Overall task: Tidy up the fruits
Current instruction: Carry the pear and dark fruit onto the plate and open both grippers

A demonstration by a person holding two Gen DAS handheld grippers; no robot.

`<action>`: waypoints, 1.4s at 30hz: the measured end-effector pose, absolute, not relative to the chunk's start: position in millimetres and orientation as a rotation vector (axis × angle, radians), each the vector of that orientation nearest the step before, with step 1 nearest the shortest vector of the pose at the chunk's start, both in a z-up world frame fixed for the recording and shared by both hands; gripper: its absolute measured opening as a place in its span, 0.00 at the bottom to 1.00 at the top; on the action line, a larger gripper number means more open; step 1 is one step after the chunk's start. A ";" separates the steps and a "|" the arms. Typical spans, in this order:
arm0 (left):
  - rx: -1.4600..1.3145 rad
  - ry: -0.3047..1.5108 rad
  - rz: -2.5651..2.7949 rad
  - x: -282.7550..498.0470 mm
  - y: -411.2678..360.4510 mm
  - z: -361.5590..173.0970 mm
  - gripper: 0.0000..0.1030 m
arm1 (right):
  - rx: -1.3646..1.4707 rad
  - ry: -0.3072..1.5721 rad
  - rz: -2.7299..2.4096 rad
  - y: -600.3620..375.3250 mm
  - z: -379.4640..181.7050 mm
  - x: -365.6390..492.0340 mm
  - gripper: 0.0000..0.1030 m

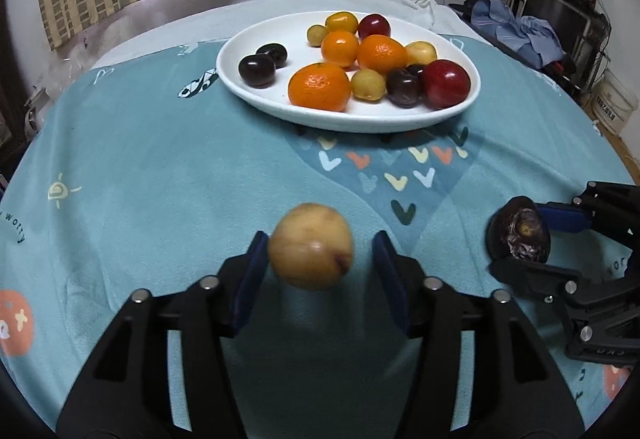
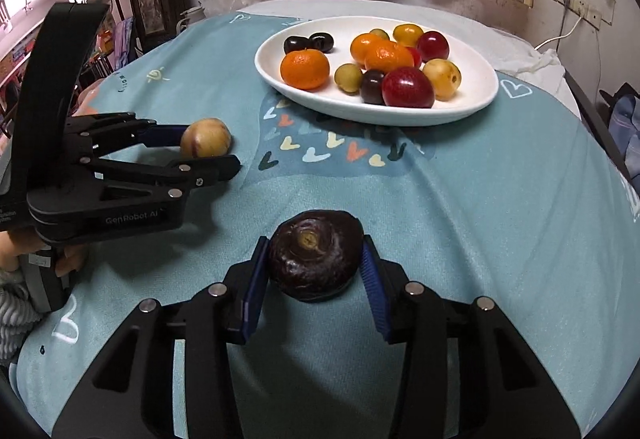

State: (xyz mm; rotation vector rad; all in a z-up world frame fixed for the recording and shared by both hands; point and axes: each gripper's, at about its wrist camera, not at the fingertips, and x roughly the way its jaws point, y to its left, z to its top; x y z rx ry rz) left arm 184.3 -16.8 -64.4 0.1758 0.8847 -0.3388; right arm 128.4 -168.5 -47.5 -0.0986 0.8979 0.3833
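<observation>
A yellow plum sits between the fingers of my left gripper, low over the teal cloth. It touches the left pad, and a gap shows at the right pad, so the gripper is open. My right gripper is shut on a dark brown round fruit, with both blue pads against its sides. Each wrist view shows the other gripper: the right gripper with the dark fruit, and the left gripper around the yellow plum. Beyond them a white oval plate holds tangerines, dark plums, red plums and yellow plums.
A teal blanket printed with hearts covers the surface, with a white sheet behind it. Striped curtains hang at the back wall. Shelves, clothes and a bucket crowd the right. A person's hand holds the left gripper's handle.
</observation>
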 end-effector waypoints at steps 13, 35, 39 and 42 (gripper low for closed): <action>0.118 0.892 -0.376 172.0 -11.1 -61.1 0.37 | -0.105 0.892 0.443 -166.7 -44.5 107.8 0.43; 0.103 0.696 -0.277 307.7 -49.5 62.3 0.37 | 0.154 0.652 0.270 -231.6 93.3 247.0 0.43; 0.101 0.788 -0.263 347.6 -56.5 16.9 0.37 | 0.144 0.766 0.251 -217.9 46.0 295.6 0.43; 0.121 0.821 -0.255 366.7 -61.5 -8.4 0.37 | 0.135 0.806 0.236 -214.9 25.7 316.6 0.43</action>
